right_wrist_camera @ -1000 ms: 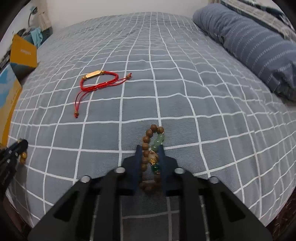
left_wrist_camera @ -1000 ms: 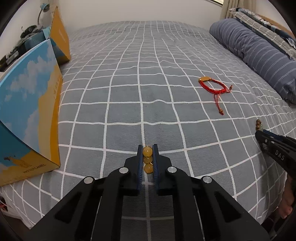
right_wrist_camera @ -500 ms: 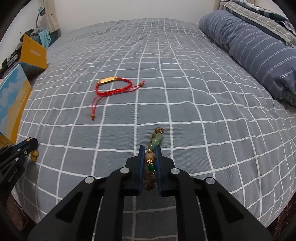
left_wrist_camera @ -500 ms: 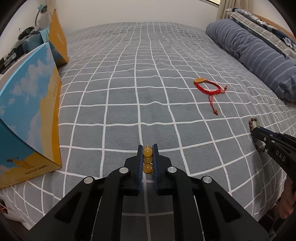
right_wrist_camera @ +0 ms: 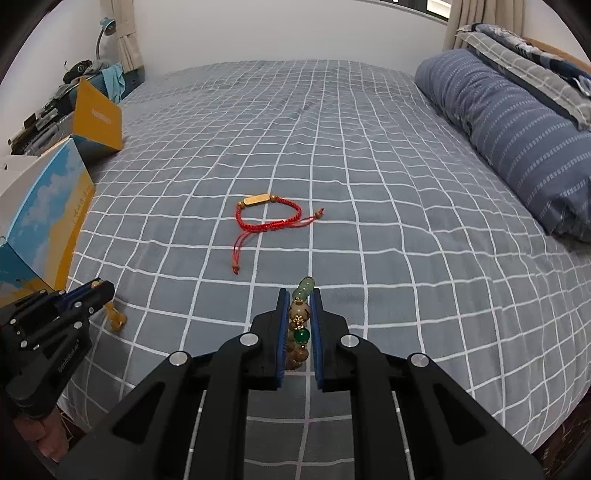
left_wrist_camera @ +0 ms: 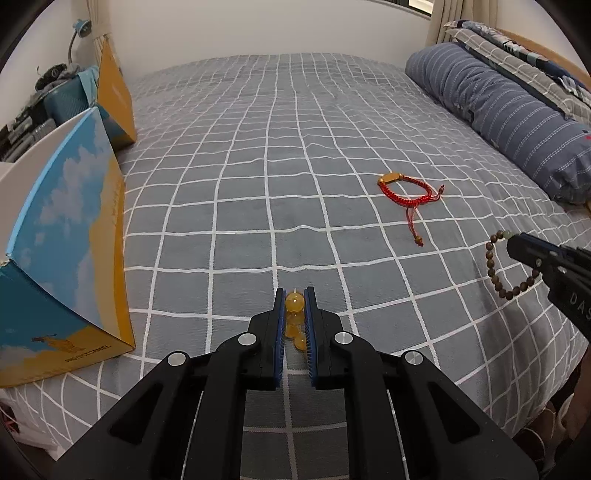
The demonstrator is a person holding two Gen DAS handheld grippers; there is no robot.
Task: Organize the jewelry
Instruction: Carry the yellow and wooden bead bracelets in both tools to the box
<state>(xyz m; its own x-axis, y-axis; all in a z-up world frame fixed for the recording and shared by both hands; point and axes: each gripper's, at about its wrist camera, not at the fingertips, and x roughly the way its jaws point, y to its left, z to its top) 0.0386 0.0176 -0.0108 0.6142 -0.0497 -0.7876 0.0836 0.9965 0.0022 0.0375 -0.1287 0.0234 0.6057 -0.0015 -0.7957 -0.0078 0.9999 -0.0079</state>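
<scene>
My left gripper (left_wrist_camera: 294,295) is shut on an amber bead bracelet (left_wrist_camera: 294,303) and holds it above the near edge of the bed; it also shows in the right wrist view (right_wrist_camera: 96,287) with amber beads (right_wrist_camera: 117,320) hanging below it. My right gripper (right_wrist_camera: 299,299) is shut on a wooden bead bracelet with green stones (right_wrist_camera: 300,321); the left wrist view shows that bracelet (left_wrist_camera: 496,264) dangling from the right gripper (left_wrist_camera: 515,242). A red cord bracelet with a gold bar (left_wrist_camera: 408,192) lies flat on the bed, also in the right wrist view (right_wrist_camera: 267,214).
The bed has a grey grid-pattern cover (left_wrist_camera: 280,147). An open blue and yellow box (left_wrist_camera: 62,236) stands at the left edge, its lid (left_wrist_camera: 112,92) upright behind it. A blue striped pillow (left_wrist_camera: 509,110) lies along the right. A cluttered desk with a lamp (right_wrist_camera: 105,26) is at far left.
Both grippers have risen and pulled back from the cover, each with its bracelet. The wooden bracelet now hangs free in the air. The red bracelet has not moved.
</scene>
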